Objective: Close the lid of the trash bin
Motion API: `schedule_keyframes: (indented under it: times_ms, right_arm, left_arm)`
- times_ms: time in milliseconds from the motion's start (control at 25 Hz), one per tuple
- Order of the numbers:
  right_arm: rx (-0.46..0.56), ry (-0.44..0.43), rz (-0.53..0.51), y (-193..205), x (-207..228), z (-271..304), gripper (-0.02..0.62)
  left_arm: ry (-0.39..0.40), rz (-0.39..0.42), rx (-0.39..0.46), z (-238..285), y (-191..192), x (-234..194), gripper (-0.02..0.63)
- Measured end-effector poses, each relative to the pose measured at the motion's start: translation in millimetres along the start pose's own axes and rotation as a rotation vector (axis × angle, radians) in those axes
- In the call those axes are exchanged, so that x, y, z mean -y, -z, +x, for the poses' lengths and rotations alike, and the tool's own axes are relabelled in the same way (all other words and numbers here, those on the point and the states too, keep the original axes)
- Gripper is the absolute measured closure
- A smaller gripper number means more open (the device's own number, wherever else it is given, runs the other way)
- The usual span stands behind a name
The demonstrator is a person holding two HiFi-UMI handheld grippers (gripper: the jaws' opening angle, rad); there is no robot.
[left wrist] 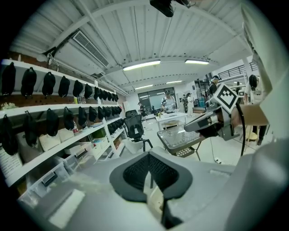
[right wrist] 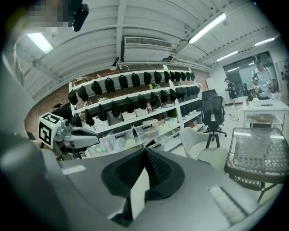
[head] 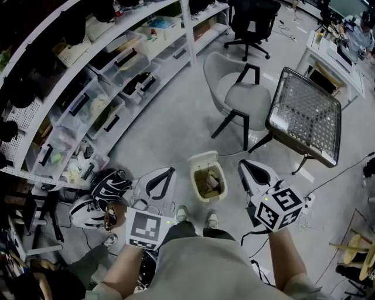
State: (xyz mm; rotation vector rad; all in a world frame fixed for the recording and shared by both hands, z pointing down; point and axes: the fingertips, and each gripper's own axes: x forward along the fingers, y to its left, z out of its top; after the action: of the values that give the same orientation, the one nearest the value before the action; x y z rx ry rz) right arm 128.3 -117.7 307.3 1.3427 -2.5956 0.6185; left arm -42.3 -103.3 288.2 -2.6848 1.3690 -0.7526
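The trash bin (head: 194, 176) stands on the floor just ahead of the person's shoes (head: 211, 221), its lid (head: 203, 156) tipped back on the far side, so the closing has apparently not begun. The next move calls for one gripper to reach beyond the lid and tip it forward. The left gripper (head: 167, 174) and right gripper (head: 247, 168) hover either side of the bin, pointing forward, jaws together and empty.

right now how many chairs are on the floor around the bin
2: a pale shell chair beyond the open trash bin, beside the mesh table, and a black office chair farther off. More may be hidden out of frame.
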Motion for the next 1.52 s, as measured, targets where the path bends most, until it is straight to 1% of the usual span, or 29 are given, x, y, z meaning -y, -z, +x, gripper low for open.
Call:
schedule_keyframes:
  times_ms: [120,240,440,560,720,960,1080,1200,1240,1360,1520]
  right_arm:
    - [-0.031,-0.001,0.035,16,4,28,0.592]
    - [-0.054,0.021,0.078,32,14,63,0.592]
    - [-0.176,0.060,0.107,73,33,140,0.592]
    - [-0.254,0.086,0.119,109,51,185,0.592]
    - [-0.369,0.113,0.137,168,75,238,0.592]
    - [-0.506,0.133,0.152,248,102,294,0.592]
    - [-0.578,0.143,0.181,285,109,313,0.592]
    - [-0.676,0.167,0.166,322,117,318,0.592]
    - [-0.691,0.180,0.161,330,120,318,0.592]
    - [-0.674,0.193,0.191,336,123,315,0.592]
    - [-0.686,0.198,0.239,346,114,293,0.592]
  left_arm:
    - [0.022,-0.023,-0.017,11,17,-15,0.603]
    - [0.037,-0.048,-0.042,26,37,-34,0.603]
    - [0.068,-0.099,-0.099,61,80,-67,0.603]
    - [0.088,-0.135,-0.147,85,115,-75,0.603]
    - [0.121,-0.178,-0.211,113,167,-76,0.603]
    - [0.174,-0.265,-0.315,146,247,-63,0.603]
    - [0.193,-0.311,-0.356,159,278,-51,0.603]
    - [0.210,-0.334,-0.382,167,302,-40,0.603]
    - [0.218,-0.339,-0.389,169,308,-36,0.603]
    - [0.232,-0.354,-0.408,172,324,-29,0.603]
    - [0.243,-0.381,-0.440,168,341,-21,0.603]
